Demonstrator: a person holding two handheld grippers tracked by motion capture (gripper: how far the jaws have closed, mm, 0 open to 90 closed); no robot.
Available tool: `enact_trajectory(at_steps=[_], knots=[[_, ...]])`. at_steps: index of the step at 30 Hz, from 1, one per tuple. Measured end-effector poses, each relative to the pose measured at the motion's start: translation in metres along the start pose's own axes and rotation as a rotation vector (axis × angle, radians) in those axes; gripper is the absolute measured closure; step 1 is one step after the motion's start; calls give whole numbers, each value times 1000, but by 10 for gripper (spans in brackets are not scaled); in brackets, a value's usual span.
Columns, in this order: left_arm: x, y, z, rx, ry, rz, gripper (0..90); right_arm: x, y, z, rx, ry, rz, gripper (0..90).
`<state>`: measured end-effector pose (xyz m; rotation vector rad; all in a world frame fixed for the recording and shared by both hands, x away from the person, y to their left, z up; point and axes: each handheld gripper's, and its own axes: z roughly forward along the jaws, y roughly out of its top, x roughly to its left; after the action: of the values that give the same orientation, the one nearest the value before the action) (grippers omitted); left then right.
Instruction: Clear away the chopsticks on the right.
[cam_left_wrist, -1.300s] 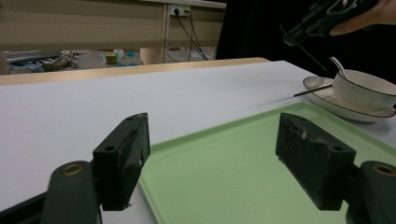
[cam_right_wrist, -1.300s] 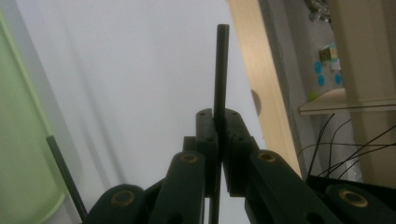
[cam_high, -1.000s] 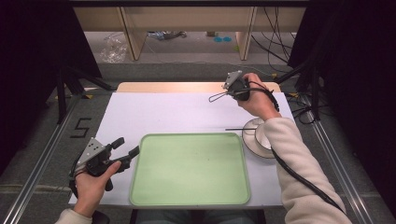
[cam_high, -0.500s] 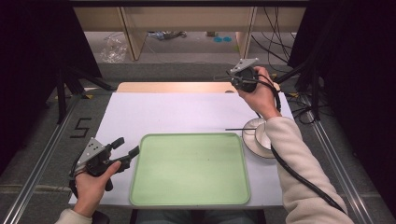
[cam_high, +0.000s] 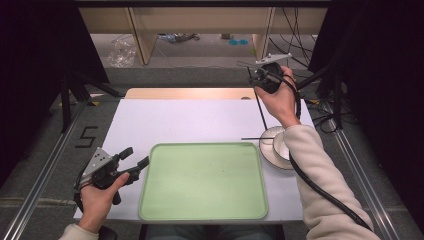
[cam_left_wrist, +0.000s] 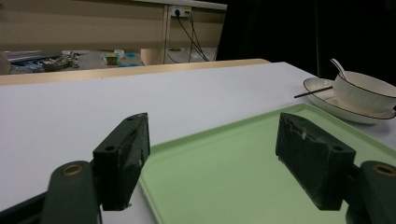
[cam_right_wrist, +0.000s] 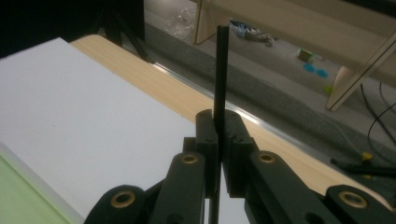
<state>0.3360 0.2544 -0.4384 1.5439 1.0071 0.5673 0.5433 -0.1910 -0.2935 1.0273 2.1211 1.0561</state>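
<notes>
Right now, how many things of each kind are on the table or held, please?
Green tray: 1
White bowl: 1
White plate: 1
Spoon: 1
Black chopsticks: 2, one in the right gripper, one on the plate
Total: 6

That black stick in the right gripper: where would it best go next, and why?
Probably down onto the green tray. The right gripper is shut on one black stick, held up over the table's far edge. Its twin lies on the plate by the bowl, and the tray is bare.
</notes>
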Motion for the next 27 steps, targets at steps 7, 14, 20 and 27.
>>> enact_trajectory(at_steps=[7,14,20,27], knots=[[0,0,0,0,-1,0,261,7,0,-8,60,15,151,877],[0,0,0,0,-1,-1,261,13,-4,-17,153,19,299,877],[0,0,0,1,-2,0,261,18,-16,-22,250,36,354,877],[0,0,0,2,-1,0,261,31,-37,-22,367,60,473,877]])
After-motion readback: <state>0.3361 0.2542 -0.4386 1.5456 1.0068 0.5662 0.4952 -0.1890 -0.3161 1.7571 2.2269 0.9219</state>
